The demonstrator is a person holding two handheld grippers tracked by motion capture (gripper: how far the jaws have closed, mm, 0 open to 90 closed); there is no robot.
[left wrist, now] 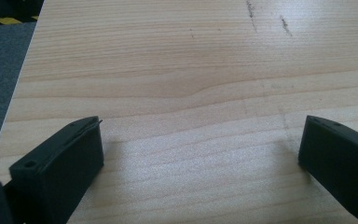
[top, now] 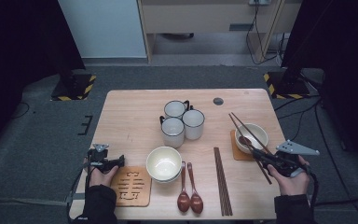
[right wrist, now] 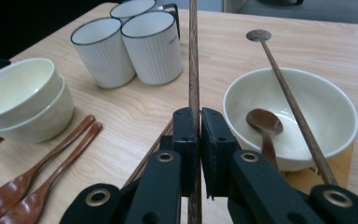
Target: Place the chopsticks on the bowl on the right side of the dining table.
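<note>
Jaws of the right gripper (right wrist: pixel 195 122) were clamped on one chopstick (right wrist: pixel 194 56) raised beside the bowl (right wrist: pixel 336 112); best kept level, laid beside its mate (right wrist: pixel 286 93); left gripper (left wrist: pixel 200 154) jaws apart over tabletop (left wrist: pixel 168 56).

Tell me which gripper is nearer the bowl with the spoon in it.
Right. The right gripper hovers just beside that bowl, holding a chopstick; the left gripper sits across the table.

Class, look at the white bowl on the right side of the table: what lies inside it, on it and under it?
Inside the white bowl lies a brown spoon. One chopstick rests across its rim. Under it sits an orange mat, mostly covered by the bowl.
</note>
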